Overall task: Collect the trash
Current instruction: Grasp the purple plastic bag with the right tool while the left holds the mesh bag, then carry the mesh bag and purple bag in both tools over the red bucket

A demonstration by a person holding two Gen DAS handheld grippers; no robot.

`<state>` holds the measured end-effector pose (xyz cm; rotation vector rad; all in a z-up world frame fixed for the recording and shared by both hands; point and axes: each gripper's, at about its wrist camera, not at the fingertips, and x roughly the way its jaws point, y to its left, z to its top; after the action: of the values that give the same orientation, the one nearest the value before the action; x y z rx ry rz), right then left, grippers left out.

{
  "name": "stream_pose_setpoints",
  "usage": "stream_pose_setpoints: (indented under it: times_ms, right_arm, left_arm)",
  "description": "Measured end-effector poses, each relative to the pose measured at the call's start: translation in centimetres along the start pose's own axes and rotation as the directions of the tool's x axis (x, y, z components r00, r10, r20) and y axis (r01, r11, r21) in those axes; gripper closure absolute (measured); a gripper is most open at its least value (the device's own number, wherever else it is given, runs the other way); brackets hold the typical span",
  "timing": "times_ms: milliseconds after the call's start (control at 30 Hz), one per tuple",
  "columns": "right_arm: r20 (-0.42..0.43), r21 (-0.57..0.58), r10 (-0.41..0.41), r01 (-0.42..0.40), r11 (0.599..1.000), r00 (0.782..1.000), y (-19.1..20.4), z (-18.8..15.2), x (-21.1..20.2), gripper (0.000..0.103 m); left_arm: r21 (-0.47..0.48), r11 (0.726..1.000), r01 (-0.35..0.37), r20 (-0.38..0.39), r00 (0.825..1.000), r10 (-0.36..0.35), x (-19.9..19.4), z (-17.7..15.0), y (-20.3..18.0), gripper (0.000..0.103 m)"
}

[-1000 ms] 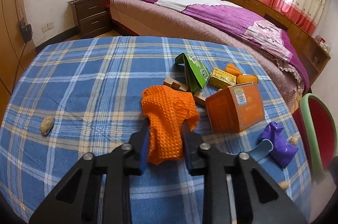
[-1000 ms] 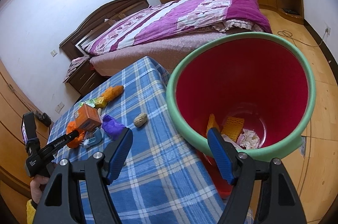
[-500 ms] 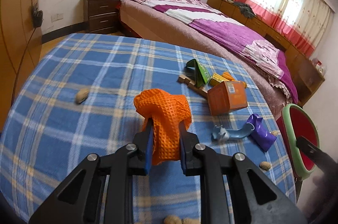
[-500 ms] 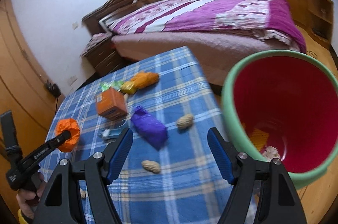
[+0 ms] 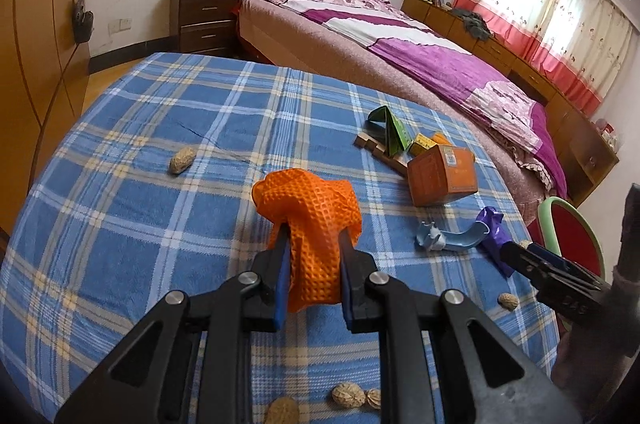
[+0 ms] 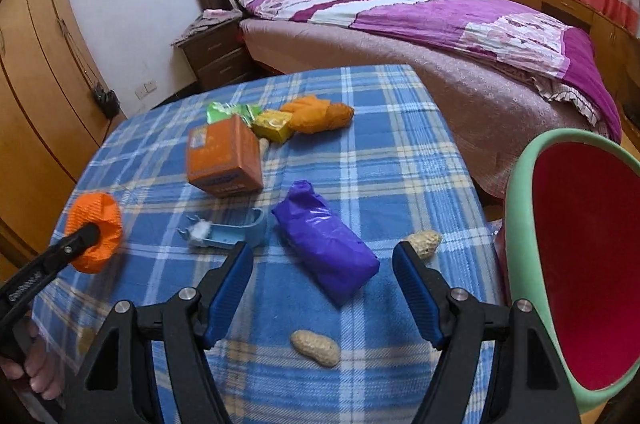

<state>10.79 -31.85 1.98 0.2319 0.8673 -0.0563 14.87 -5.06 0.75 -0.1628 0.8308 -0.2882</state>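
Left tongs are seen in the left wrist view clamped narrow on an orange mesh wad, which is held clear above the checked cloth; the red bin is found far to their right, past the right tongs.

Right tongs are shown in the right wrist view spread wide and empty; a purple packet lies just ahead between the jaws, its long axis slanted from far-left to near-right; the bin stands just to their right, so this hand is judged nearer.
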Motion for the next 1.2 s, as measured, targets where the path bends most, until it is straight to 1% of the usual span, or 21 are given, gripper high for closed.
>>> stream_pose_setpoints:
  times_ms: [167,267,333,367,500,633,800,867,1200]
  right_arm:
    - [-0.032,0.020,-0.017,0.018,1.000,0.999,-0.8,-0.3,1.2,0.031]
    - [-0.022,0.008,-0.036,0.036,0.999,0.999,-0.8,-0.4,1.2,0.036]
    - [-0.019,0.007,-0.046,0.046,0.999,0.999,-0.8,-0.4,1.2,0.044]
    - [-0.017,0.007,-0.050,0.050,0.999,0.999,-0.8,-0.4,1.1,0.046]
    - [-0.015,0.008,-0.077,0.077,0.997,0.997,-0.8,-0.6,0.9,0.067]
    - [-0.026,0.041,-0.062,0.063,0.997,0.998,-1.3,-0.8,0.5,0.077]
    - [-0.030,0.068,-0.032,0.034,0.997,0.999,-1.6,-1.4,-0.3,0.082]
    - [-0.023,0.076,-0.020,0.021,0.997,1.000,-1.5,-1.7,-1.0,0.083]
    - [0.063,0.112,0.039,-0.046,0.993,0.997,-1.0,-3.1,-6.1,0.084]
  left_arm:
    - [-0.004,1.000,0.004,0.000,1.000,-0.004,0.0,-0.2,0.1,0.083]
    - [-0.007,1.000,0.008,-0.002,1.000,-0.008,0.0,-0.3,0.1,0.083]
    - [-0.007,1.000,0.011,-0.001,1.000,-0.011,0.0,-0.3,0.0,0.083]
    - [-0.007,1.000,0.013,-0.001,1.000,-0.013,-0.1,-0.4,0.0,0.083]
    - [-0.009,1.000,0.018,0.002,1.000,-0.018,-0.5,-0.5,-0.1,0.083]
    - [-0.009,1.000,0.023,0.012,1.000,-0.023,-1.1,-0.5,-0.3,0.083]
    - [-0.003,1.000,0.029,0.029,0.999,-0.029,-2.3,-0.6,-0.6,0.083]
    - [0.000,0.999,0.032,0.035,0.999,-0.032,-2.7,-0.6,-0.7,0.083]
    - [0.017,0.999,0.051,0.076,0.996,-0.052,-5.4,-0.8,-1.7,0.083]
